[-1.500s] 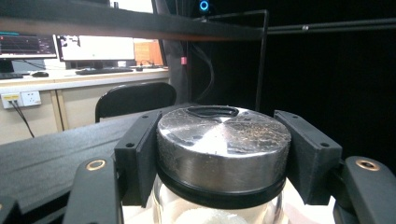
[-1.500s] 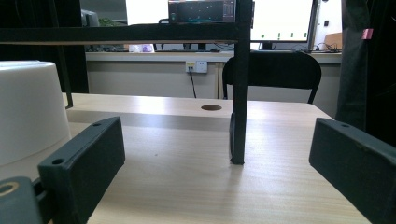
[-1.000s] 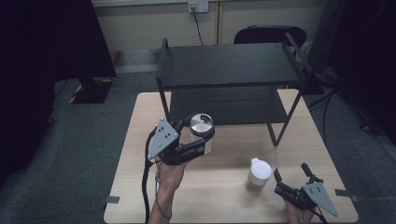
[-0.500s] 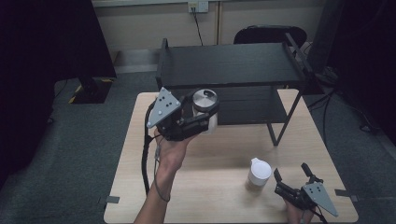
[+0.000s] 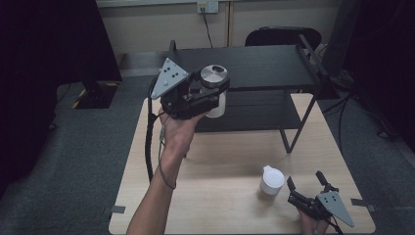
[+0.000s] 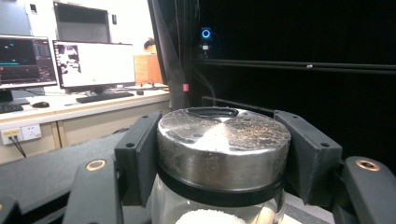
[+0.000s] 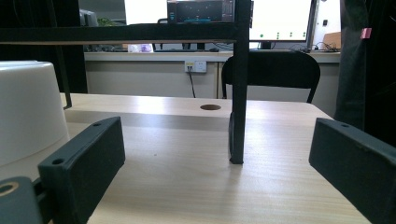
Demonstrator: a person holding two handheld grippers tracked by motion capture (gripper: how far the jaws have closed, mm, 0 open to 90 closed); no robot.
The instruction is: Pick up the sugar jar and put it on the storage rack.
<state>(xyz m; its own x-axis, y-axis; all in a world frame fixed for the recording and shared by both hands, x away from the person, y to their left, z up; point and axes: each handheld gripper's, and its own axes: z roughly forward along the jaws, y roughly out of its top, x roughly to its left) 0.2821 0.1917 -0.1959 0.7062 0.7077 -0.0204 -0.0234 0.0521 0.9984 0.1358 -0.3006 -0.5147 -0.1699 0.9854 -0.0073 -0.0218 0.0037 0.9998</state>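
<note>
A glass jar (image 5: 214, 88) with a shiny metal lid is up in the air, level with the front edge of the black rack's top shelf (image 5: 264, 66). My left gripper (image 5: 211, 97) is shut on it, and both black pads press the jar (image 6: 223, 144) just under its lid. White grains show inside the glass. At the table's front right corner my right gripper (image 5: 304, 179) lies low and open, with nothing between its fingers. A white lidded container (image 5: 271, 180) stands just to its left; in the right gripper view this container (image 7: 28, 112) sits outside the left jaw.
The two-level black rack stands at the back of the wooden table (image 5: 220, 166), and one of its legs (image 7: 239, 93) rises straight ahead of my right gripper. A black chair (image 5: 284, 36) sits behind the table. Bare wood lies between the two hands.
My left hand has lifted the jar from near the tabletop up to the height of the rack's top shelf, and a little to the right. The right gripper and white container have not moved.
</note>
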